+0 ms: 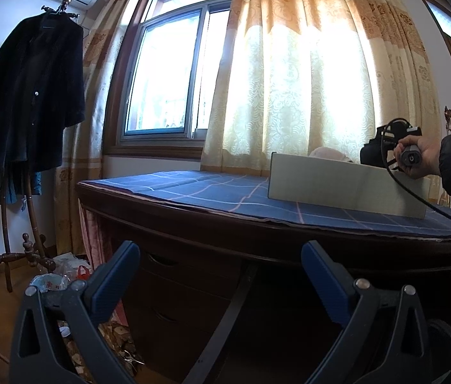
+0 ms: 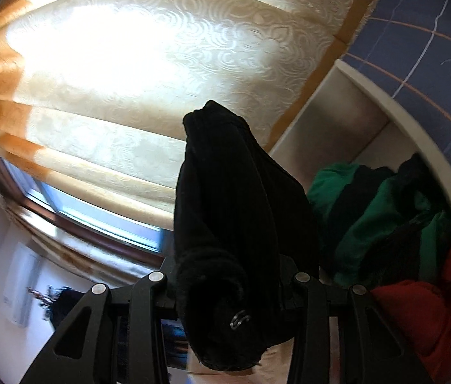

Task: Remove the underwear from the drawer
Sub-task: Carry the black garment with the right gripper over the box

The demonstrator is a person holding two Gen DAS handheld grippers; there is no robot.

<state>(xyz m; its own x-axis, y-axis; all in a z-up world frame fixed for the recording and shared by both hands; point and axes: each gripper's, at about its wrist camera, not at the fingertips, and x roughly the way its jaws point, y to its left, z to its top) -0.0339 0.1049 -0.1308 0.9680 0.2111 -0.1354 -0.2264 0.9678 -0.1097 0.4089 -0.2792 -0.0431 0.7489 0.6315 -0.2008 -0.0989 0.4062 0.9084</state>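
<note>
So the surface here is a dark brown wooden desk [image 1: 257,243] with drawers underneath, covered by a navy blue checked cloth [image 1: 212,192] with pale grid lines. Sitting right on that cloth is a white rectangular drawer box [image 1: 347,188], near the curtain side.

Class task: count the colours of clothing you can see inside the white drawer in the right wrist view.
3: green towards the back, black across the middle, red nearest the camera in the white drawer. More may lie hidden beneath.
</note>
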